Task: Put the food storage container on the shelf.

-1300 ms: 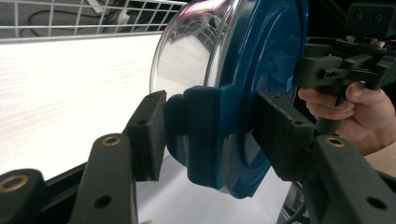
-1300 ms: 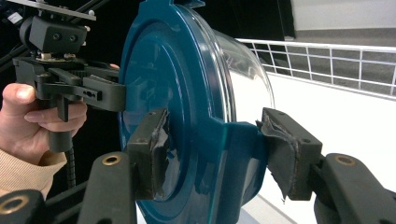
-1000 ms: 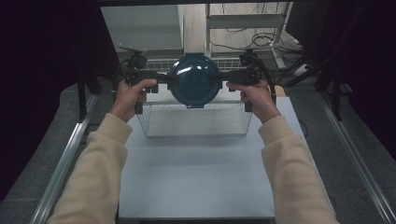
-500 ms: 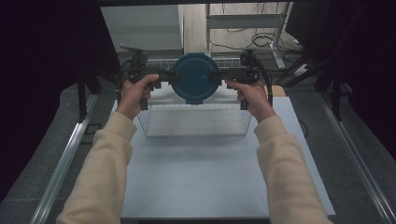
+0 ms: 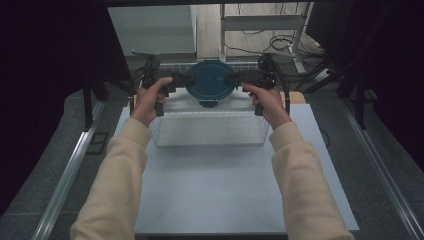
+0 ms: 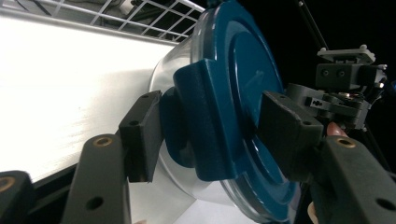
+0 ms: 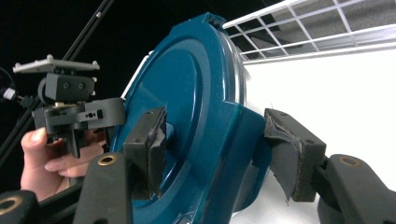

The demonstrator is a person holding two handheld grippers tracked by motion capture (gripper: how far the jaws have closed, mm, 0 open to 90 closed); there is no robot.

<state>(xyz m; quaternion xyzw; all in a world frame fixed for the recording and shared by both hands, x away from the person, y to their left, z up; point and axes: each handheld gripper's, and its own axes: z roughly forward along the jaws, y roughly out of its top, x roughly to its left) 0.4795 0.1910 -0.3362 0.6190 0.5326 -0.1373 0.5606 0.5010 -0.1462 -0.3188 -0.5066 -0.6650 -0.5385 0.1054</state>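
Note:
A round clear container with a dark blue lid (image 5: 211, 82) hangs in the air above the far side of a white wire basket (image 5: 210, 127). It is tipped on its side, its lid toward the camera. My left gripper (image 5: 187, 77) is shut on the lid's left latch tab, my right gripper (image 5: 232, 77) on the right one. In the left gripper view my left gripper (image 6: 212, 133) pinches the blue tab (image 6: 196, 126) between its pads. In the right gripper view my right gripper (image 7: 219, 154) clamps the opposite tab (image 7: 243, 140).
The wire basket stands on a pale blue-grey table (image 5: 220, 195). Dark curtains hang at both sides, and a metal rail (image 5: 65, 175) runs along the left. Cables and a shelf frame (image 5: 260, 22) lie beyond the table's far edge.
The container has tipped so that its flat lid faces the camera more squarely, and both hands have shifted slightly up and away. Both grips are unchanged.

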